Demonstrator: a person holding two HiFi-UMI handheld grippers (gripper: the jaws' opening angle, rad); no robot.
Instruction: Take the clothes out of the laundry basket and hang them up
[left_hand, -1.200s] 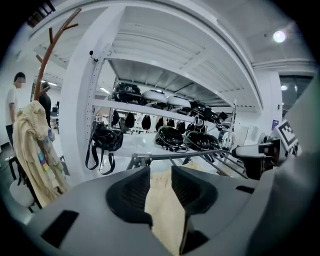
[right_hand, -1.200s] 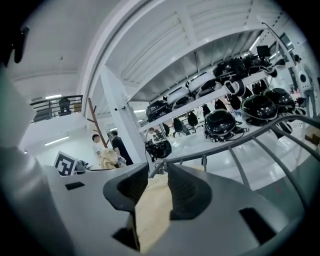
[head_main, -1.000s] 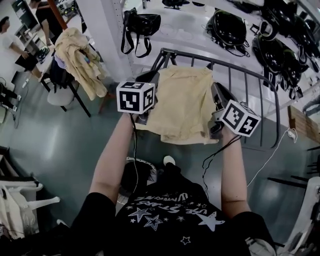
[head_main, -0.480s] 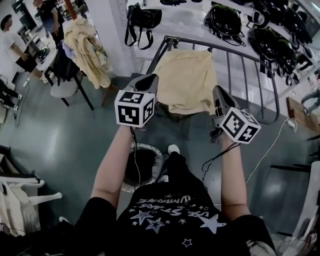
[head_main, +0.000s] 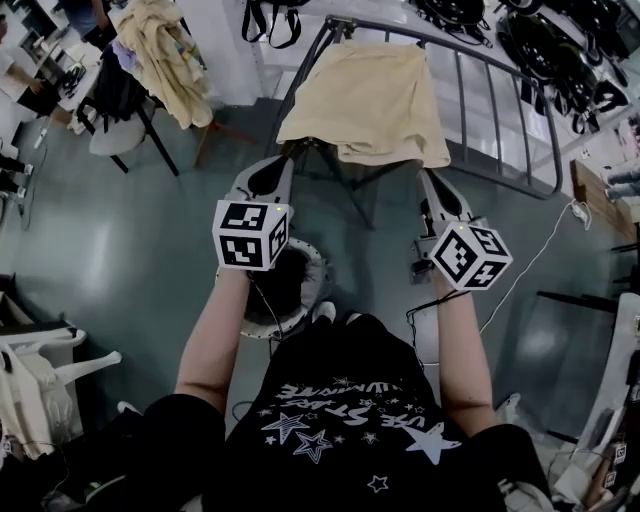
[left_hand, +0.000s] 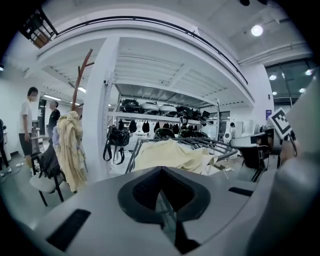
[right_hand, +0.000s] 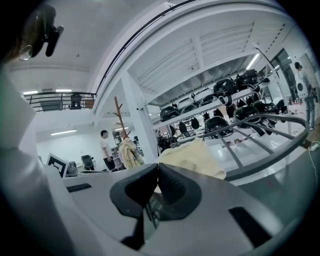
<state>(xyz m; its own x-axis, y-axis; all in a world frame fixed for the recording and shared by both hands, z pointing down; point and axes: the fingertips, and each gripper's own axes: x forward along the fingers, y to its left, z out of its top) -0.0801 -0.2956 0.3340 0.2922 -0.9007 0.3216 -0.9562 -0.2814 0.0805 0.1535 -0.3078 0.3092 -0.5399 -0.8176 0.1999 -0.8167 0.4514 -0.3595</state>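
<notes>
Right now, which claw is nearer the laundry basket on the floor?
Left. The left claw hangs above the far rim of the laundry basket; the right claw is well off to its right.

This is looking like a big open workshop hall: behind the white pillar (left_hand: 97, 110), long shelves (left_hand: 150, 118) are holding rows of black gear (left_hand: 165, 133), and left of the pillar, people (left_hand: 26, 125) are standing by a chair (left_hand: 42, 180).
</notes>
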